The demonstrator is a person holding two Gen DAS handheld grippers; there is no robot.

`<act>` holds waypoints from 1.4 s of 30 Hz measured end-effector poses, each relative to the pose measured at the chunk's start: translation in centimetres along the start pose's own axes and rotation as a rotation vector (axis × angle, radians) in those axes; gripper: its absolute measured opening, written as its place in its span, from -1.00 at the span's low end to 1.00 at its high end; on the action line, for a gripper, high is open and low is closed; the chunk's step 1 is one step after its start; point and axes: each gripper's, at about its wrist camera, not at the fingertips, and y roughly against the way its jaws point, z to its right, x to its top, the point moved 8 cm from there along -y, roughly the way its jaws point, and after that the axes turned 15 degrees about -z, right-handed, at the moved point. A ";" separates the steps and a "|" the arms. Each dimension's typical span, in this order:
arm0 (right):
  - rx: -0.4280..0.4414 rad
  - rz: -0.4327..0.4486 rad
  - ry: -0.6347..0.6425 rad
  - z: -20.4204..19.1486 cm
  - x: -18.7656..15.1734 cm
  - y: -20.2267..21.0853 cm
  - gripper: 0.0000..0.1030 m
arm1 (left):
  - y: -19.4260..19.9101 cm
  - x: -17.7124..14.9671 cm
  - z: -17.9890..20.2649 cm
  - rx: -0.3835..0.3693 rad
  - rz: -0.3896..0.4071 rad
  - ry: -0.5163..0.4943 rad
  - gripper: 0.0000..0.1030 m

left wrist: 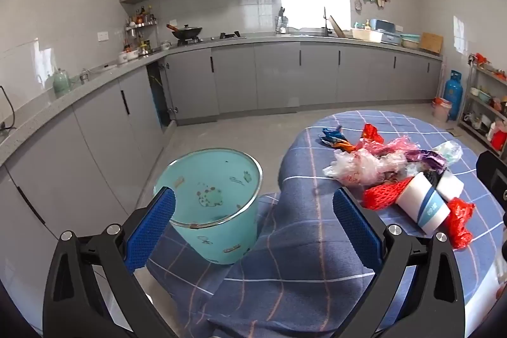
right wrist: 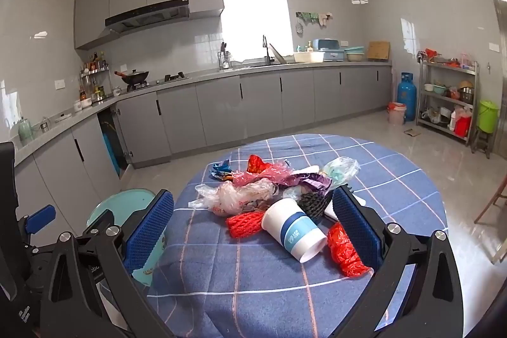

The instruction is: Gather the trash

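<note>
The round table under its blue checked tablecloth [right wrist: 247,268] fills the space between and ahead of both sets of jaws. The teal wastebasket [left wrist: 209,205] stands beside the left gripper's [left wrist: 253,224] left pad. Ahead of the right gripper [right wrist: 253,227], whose jaws gape empty like the left's, lies the trash pile: crinkly plastic bags [right wrist: 240,195], a paper cup [right wrist: 293,233], red foam netting [right wrist: 244,224]. All look light and crushable; the cup's stiff wall seems the surest hold.
</note>
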 end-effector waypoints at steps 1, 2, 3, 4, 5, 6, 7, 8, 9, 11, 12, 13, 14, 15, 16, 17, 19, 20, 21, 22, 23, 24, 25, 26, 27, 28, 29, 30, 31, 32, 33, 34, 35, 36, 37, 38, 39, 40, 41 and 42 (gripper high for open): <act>0.001 0.001 -0.007 0.1 0.0 0.1 0.92 | -0.1 0.1 0.0 -0.007 -0.003 -0.001 0.89; 0.001 0.001 -0.013 0.3 -0.1 0.3 0.92 | -0.2 0.2 -0.2 -0.018 -0.009 0.006 0.89; -0.005 -0.014 -0.001 0.0 -0.2 0.1 0.92 | -0.3 0.3 -0.4 -0.026 -0.017 0.016 0.89; -0.004 -0.019 0.004 0.0 -0.1 -0.1 0.92 | -0.1 0.2 -0.1 -0.011 -0.003 0.008 0.89; -0.004 -0.017 0.002 0.0 -0.1 0.0 0.92 | -0.1 0.2 -0.2 -0.016 -0.004 0.015 0.89; -0.003 -0.015 0.000 0.0 -0.1 0.2 0.92 | 0.1 0.0 -0.5 -0.015 0.007 0.019 0.89; -0.003 -0.013 -0.002 -0.1 -0.1 0.3 0.92 | 0.1 -0.1 -0.5 -0.004 0.001 0.015 0.89; -0.006 -0.022 0.008 -0.5 -0.2 0.0 0.92 | 0.2 -0.3 -0.6 0.006 0.011 0.011 0.89; -0.007 -0.020 0.009 -0.8 -0.2 0.0 0.92 | 0.4 -0.4 -0.7 0.015 0.015 0.006 0.89; 0.005 -0.017 -0.001 0.0 -0.4 -0.1 0.92 | 0.2 -0.4 -0.7 0.014 0.008 0.003 0.89; 0.006 -0.019 0.001 -0.1 -0.5 -0.1 0.92 | 0.2 -0.4 -0.8 0.014 0.007 0.006 0.89; 0.006 -0.020 0.002 -0.1 -0.6 -0.1 0.92 | 0.3 -0.4 -0.8 0.014 0.008 0.007 0.89; 0.007 -0.021 0.003 -0.2 -0.6 -0.1 0.92 | 0.3 -0.4 -0.7 0.015 0.009 0.007 0.89; 0.007 -0.021 0.004 -0.2 -0.7 -0.1 0.92 | 0.3 -0.4 -0.8 0.017 0.010 0.008 0.89; 0.007 -0.021 0.004 -0.3 -0.7 -0.1 0.92 | 0.3 -0.3 -0.7 0.019 0.009 0.007 0.89; 0.007 -0.020 0.004 -0.3 -0.7 -0.1 0.92 | 0.3 -0.3 -0.8 0.019 0.008 0.009 0.89; 0.006 -0.020 0.001 -0.3 -0.5 -0.1 0.92 | 0.4 -0.3 -0.9 0.013 0.004 0.015 0.89; 0.005 -0.021 0.002 -0.4 -0.4 -0.2 0.92 | 0.5 -0.3 -0.9 0.007 0.002 0.018 0.89; 0.005 -0.022 0.002 -0.5 -0.4 -0.2 0.92 | 0.5 -0.3 -1.0 0.001 0.000 0.018 0.89; 0.004 -0.023 0.002 -0.5 -0.4 -0.2 0.92 | 0.5 -0.3 -0.9 0.002 0.001 0.017 0.89; 0.005 -0.021 0.001 -0.4 -0.5 -0.2 0.92 | 0.6 -0.3 -0.9 0.006 0.004 0.015 0.89; 0.005 -0.021 0.002 -0.5 -0.4 -0.2 0.92 | 0.5 -0.3 -1.0 0.008 0.004 0.014 0.89; 0.005 -0.020 0.002 -0.5 -0.4 -0.1 0.92 | 0.6 -0.3 -1.0 0.009 0.006 0.012 0.89; 0.005 -0.019 0.002 -0.5 -0.4 -0.1 0.92 | 0.6 -0.3 -1.0 0.010 0.006 0.011 0.89; 0.005 -0.017 0.003 -0.5 -0.4 0.0 0.92 | 0.6 -0.3 -1.1 0.011 0.005 0.012 0.89; 0.004 -0.016 0.004 -0.6 -0.4 0.0 0.92 | 0.6 -0.3 -1.1 0.009 0.004 0.014 0.89; 0.004 -0.015 0.002 -0.5 -0.4 -0.1 0.92 | 0.5 -0.3 -1.1 0.009 0.002 0.015 0.89; 0.004 -0.015 0.002 -0.5 -0.4 -0.1 0.92 | 0.5 -0.3 -1.1 0.009 0.001 0.016 0.89; 0.004 -0.015 0.001 -0.5 -0.4 -0.1 0.92 | 0.5 -0.4 -1.2 0.009 -0.001 0.018 0.89; 0.004 -0.014 0.000 -0.5 -0.4 -0.1 0.92 | 0.5 -0.4 -1.3 0.009 -0.002 0.020 0.89; 0.004 -0.013 0.000 -0.5 -0.4 0.0 0.92 | 0.5 -0.4 -1.3 0.009 -0.004 0.021 0.89; 0.003 -0.012 0.000 -0.5 -0.3 0.0 0.92 | 0.5 -0.4 -1.4 0.008 -0.006 0.022 0.89; 0.002 -0.012 0.000 -0.5 -0.3 0.0 0.92 | 0.4 -0.5 -1.3 0.007 -0.006 0.022 0.89; 0.002 -0.012 0.001 -0.6 -0.3 0.0 0.92 | 0.4 -0.5 -1.3 0.008 -0.005 0.022 0.89; 0.003 -0.012 0.001 -0.6 -0.3 0.0 0.92 | 0.4 -0.5 -1.3 0.008 -0.004 0.021 0.89; 0.002 -0.013 0.002 -0.5 -0.4 0.0 0.92 | 0.4 -0.5 -1.3 0.009 -0.004 0.021 0.89; 0.002 -0.012 0.003 -0.5 -0.4 0.0 0.92 | 0.4 -0.5 -1.3 0.009 -0.005 0.021 0.89; 0.001 -0.011 0.003 -0.5 -0.4 0.0 0.92 | 0.4 -0.5 -1.4 0.009 -0.005 0.021 0.89; 0.000 -0.009 0.003 -0.5 -0.4 0.1 0.92 | 0.4 -0.5 -1.4 0.009 -0.004 0.021 0.89; -0.001 -0.008 0.003 -0.6 -0.3 0.1 0.92 | 0.4 -0.4 -1.4 0.010 -0.004 0.022 0.89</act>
